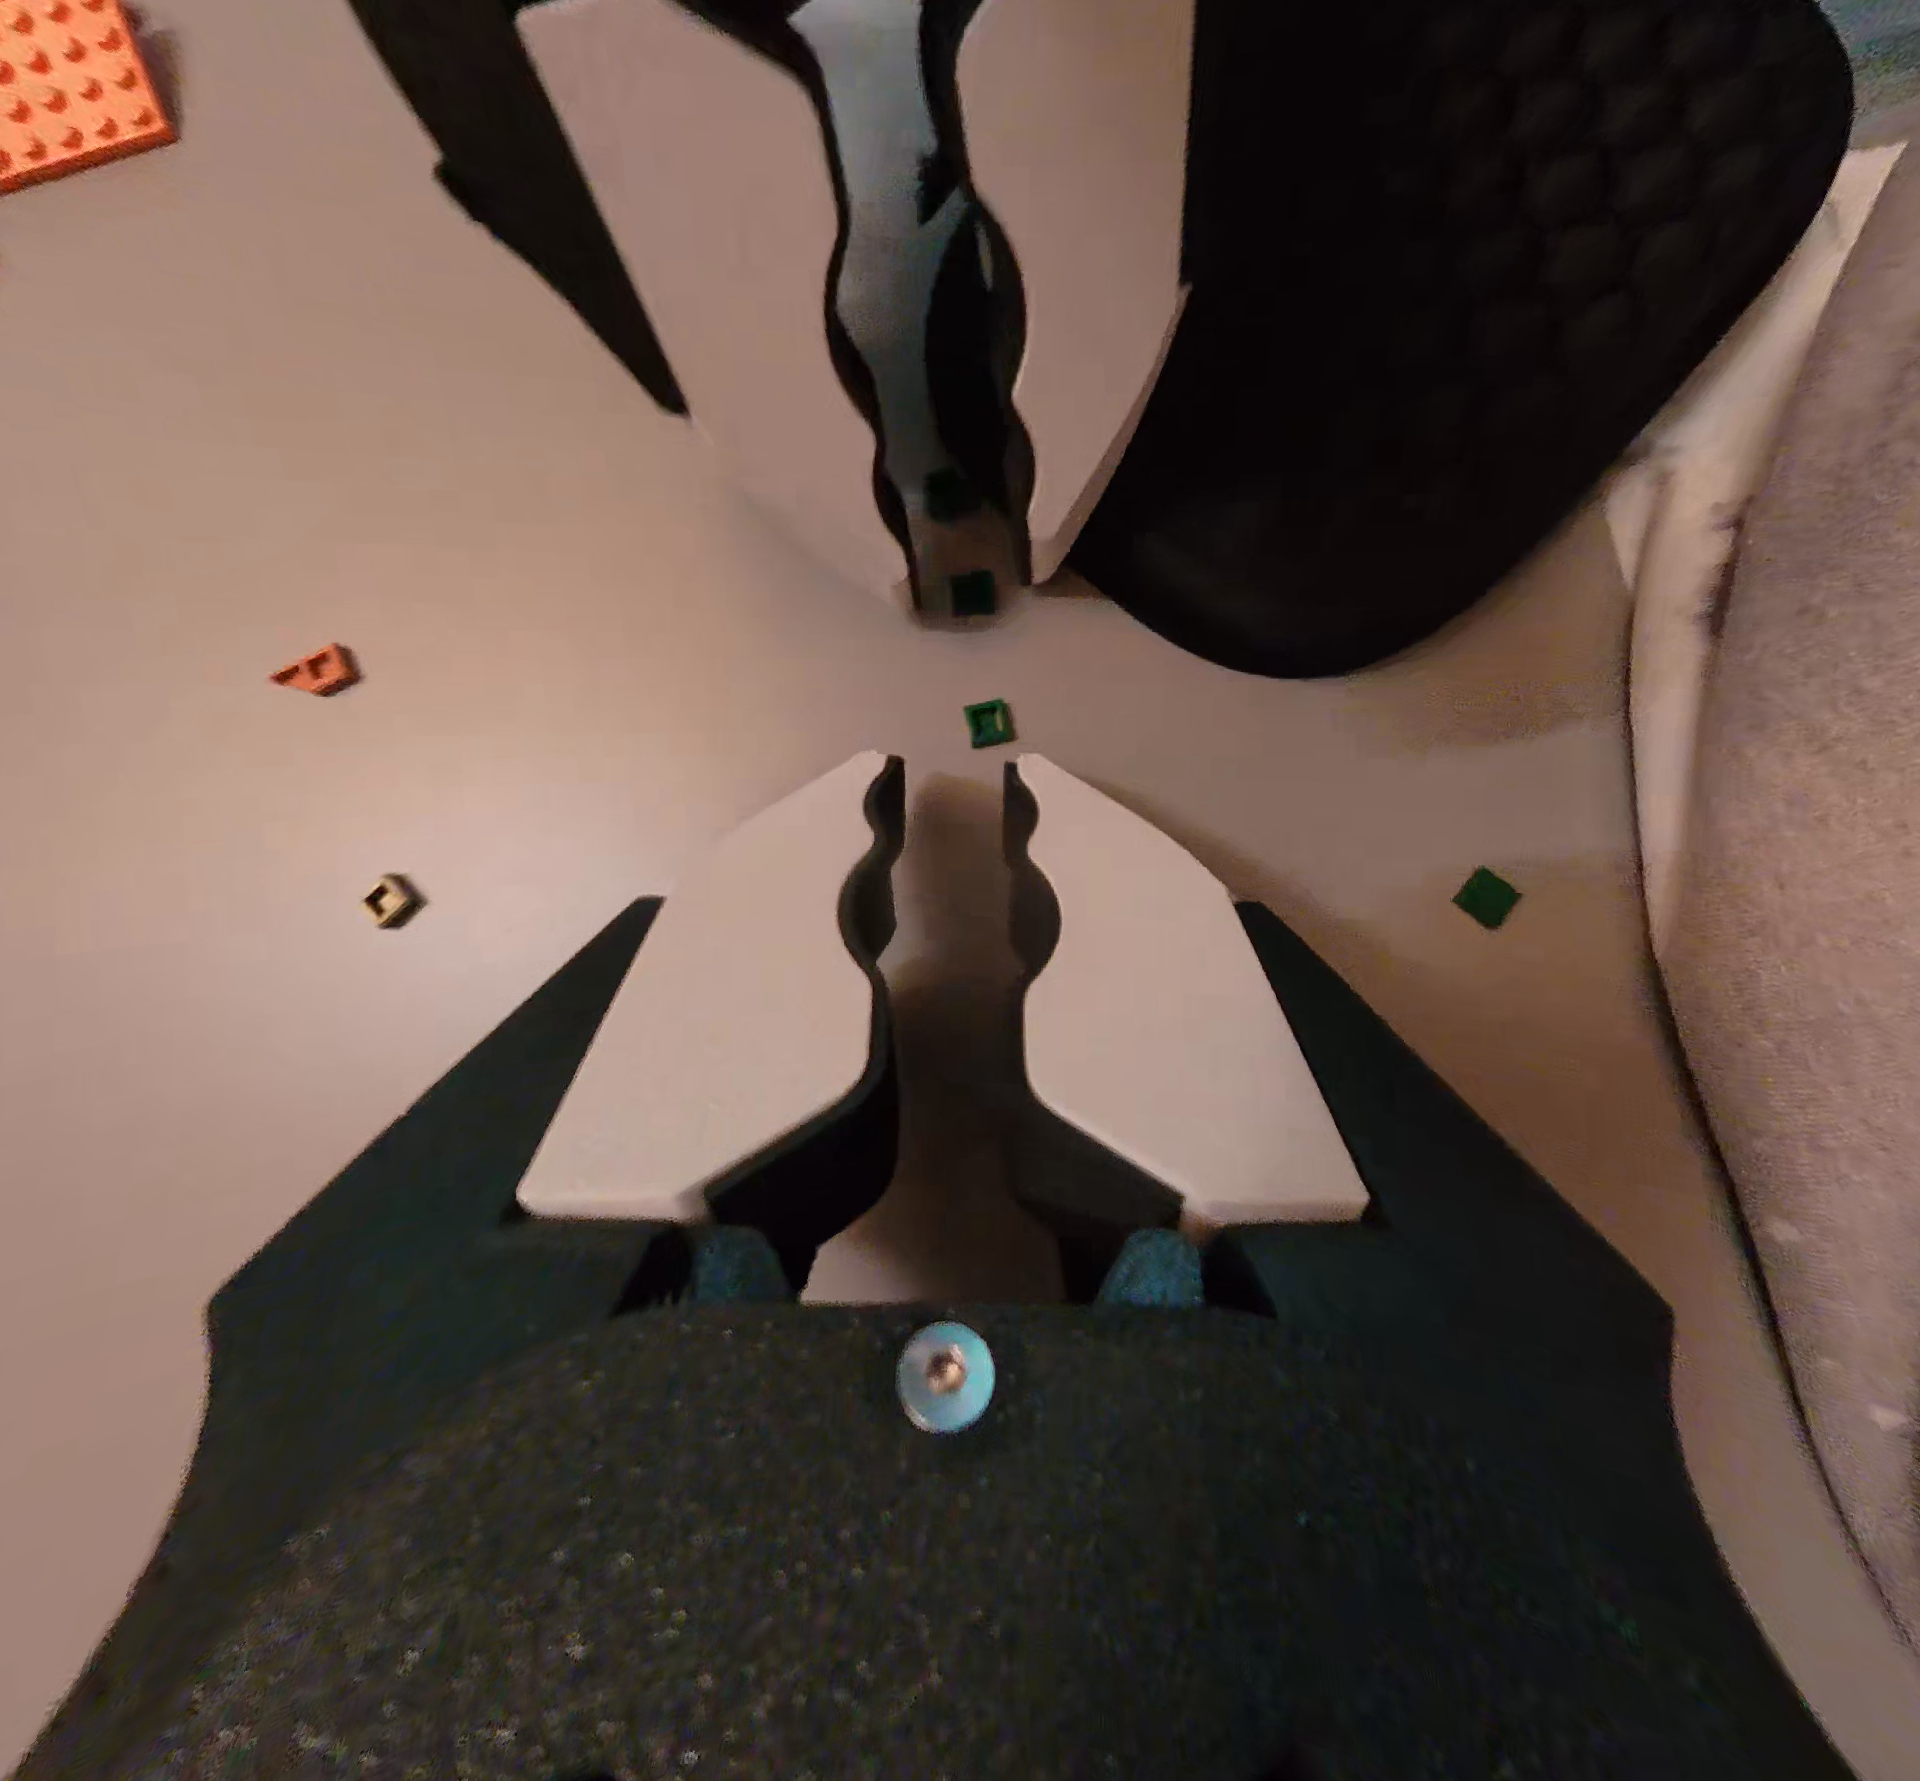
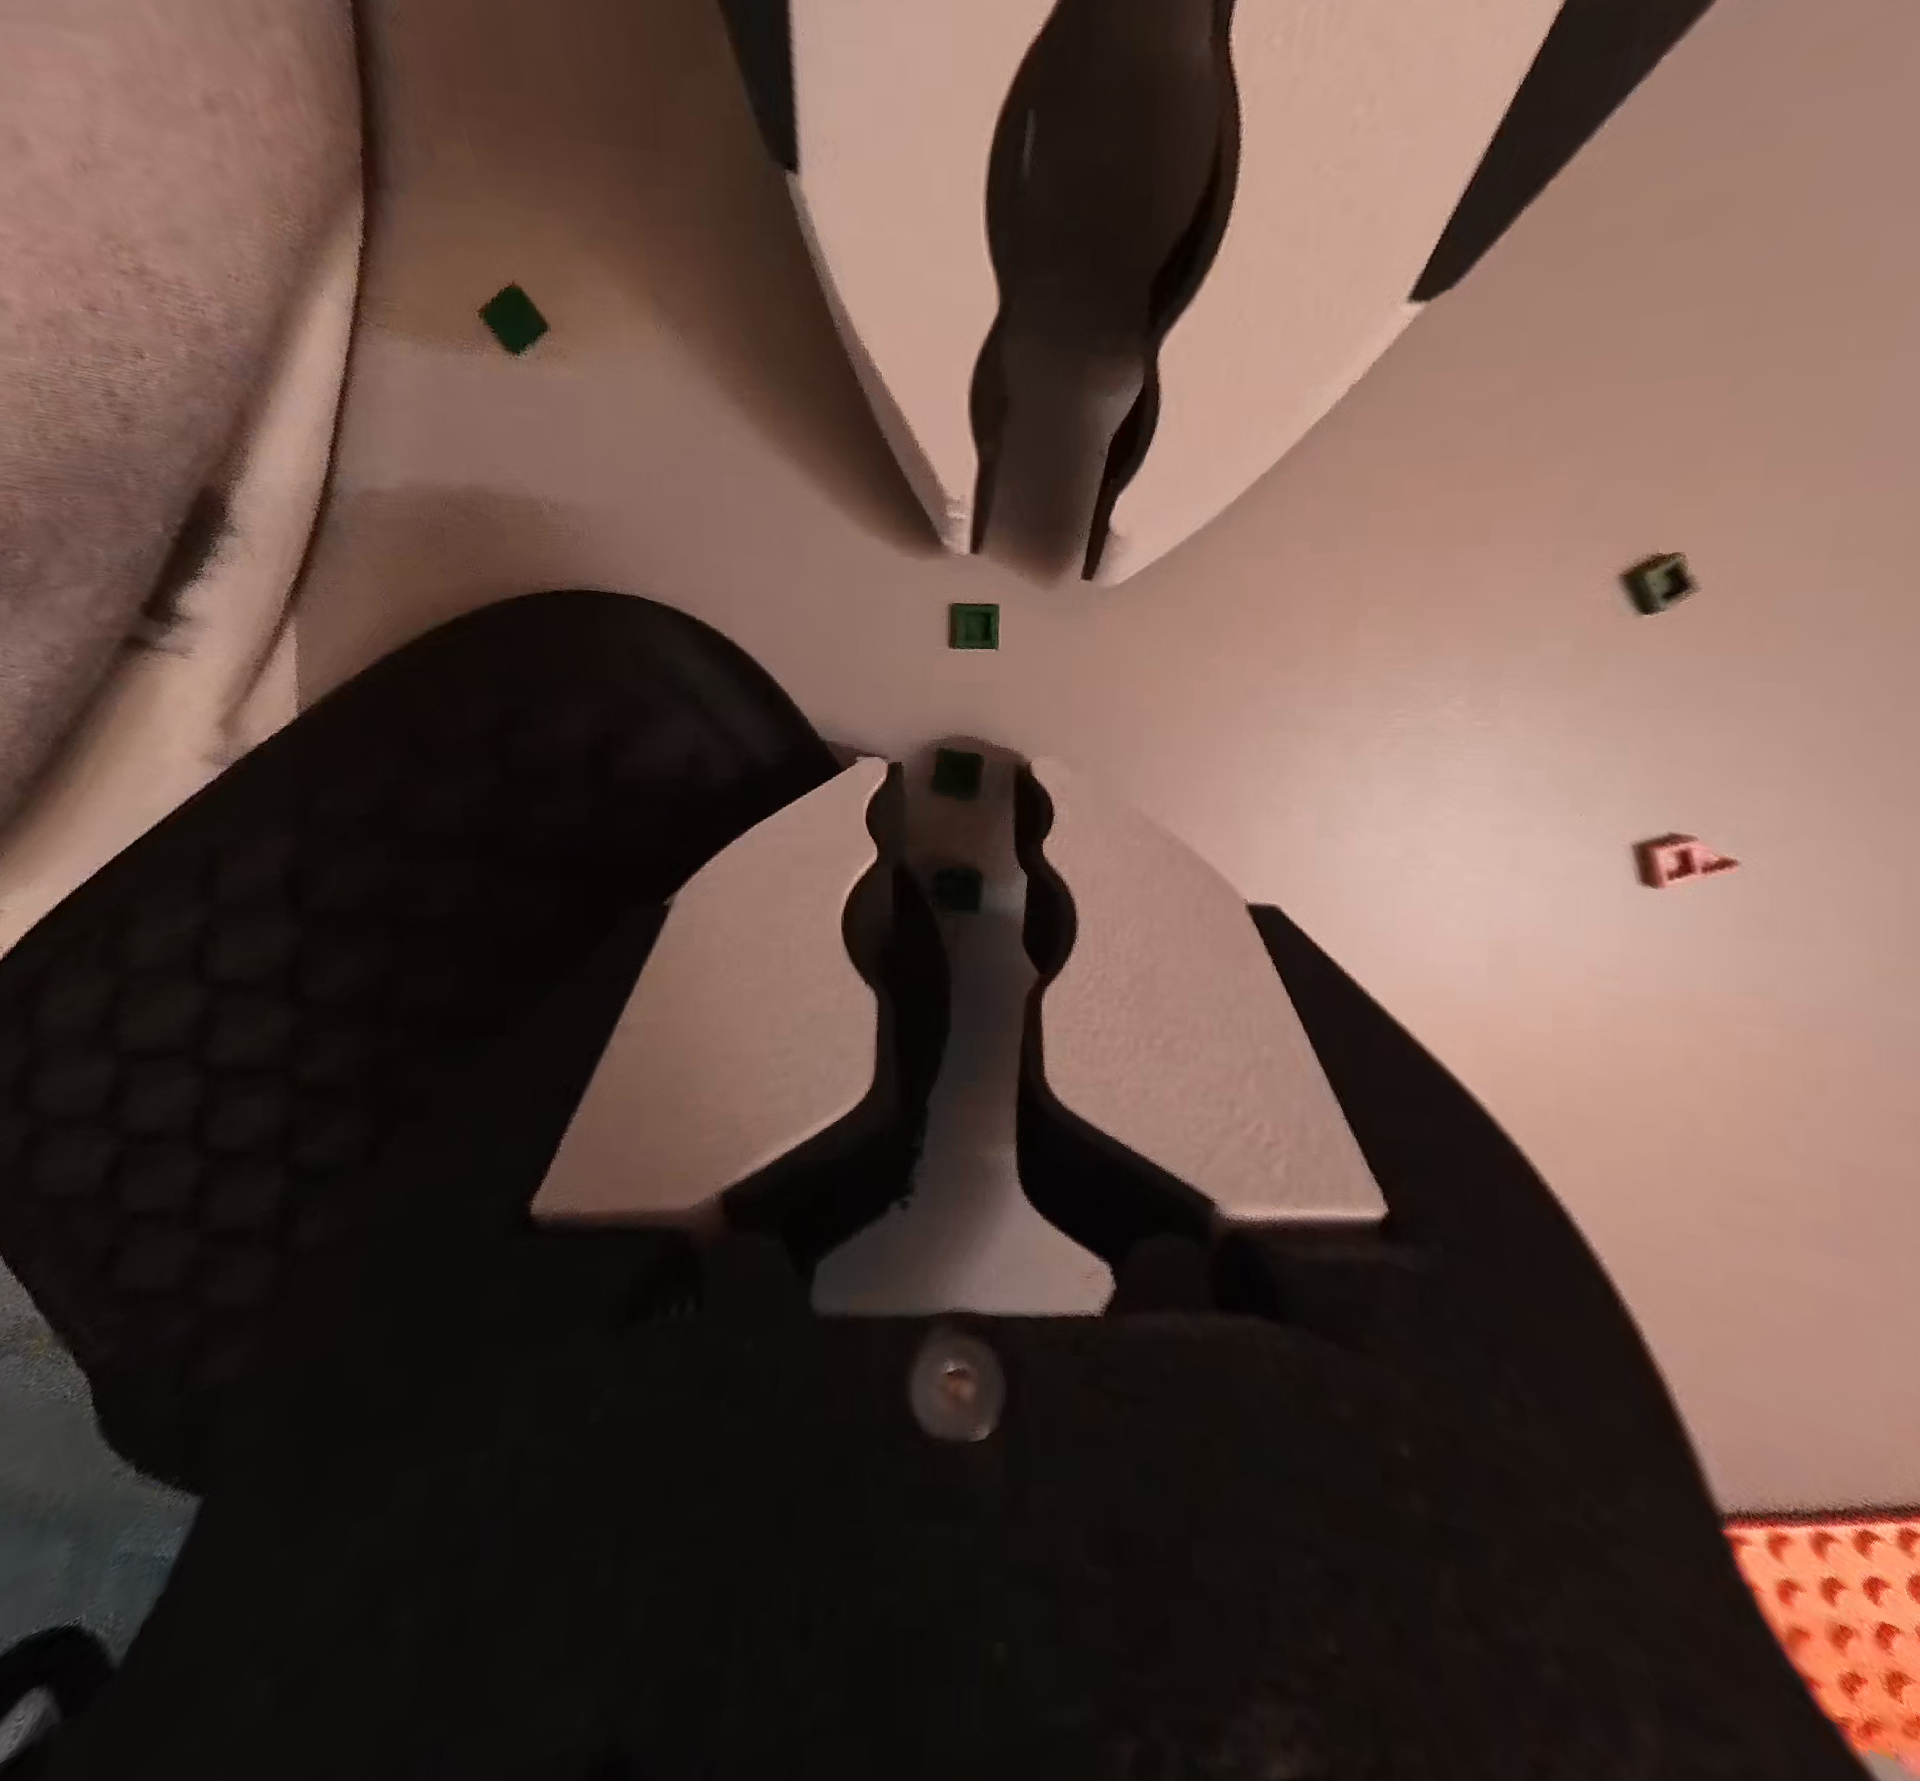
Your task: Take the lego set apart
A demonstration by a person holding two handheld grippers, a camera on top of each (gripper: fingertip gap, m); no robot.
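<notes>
My right gripper (image 2: 958, 771) is shut on a pale tan lego piece (image 2: 982, 827) that carries two small green tiles, one at the fingertips (image 2: 954, 775) and one farther back. The left wrist view shows this piece (image 1: 940, 578) clamped between the right gripper's pads. My left gripper (image 1: 953, 767) is open and empty, with bare table showing between its fingers. It faces the right gripper tip to tip. A loose small green piece (image 1: 985, 725) lies on the table between the two grippers, just beyond my left fingertips; it also shows in the right wrist view (image 2: 974, 627).
An orange studded baseplate (image 1: 73, 90) lies at the far left. Loose on the table (image 1: 468, 505) are a small orange piece (image 1: 317, 669), a small tan piece (image 1: 393, 900) and a green tile (image 1: 1486, 897). A black honeycomb-textured object (image 1: 1455, 277) and grey fabric (image 1: 1787, 900) lie to the right. My left and right fingertips are right by each other.
</notes>
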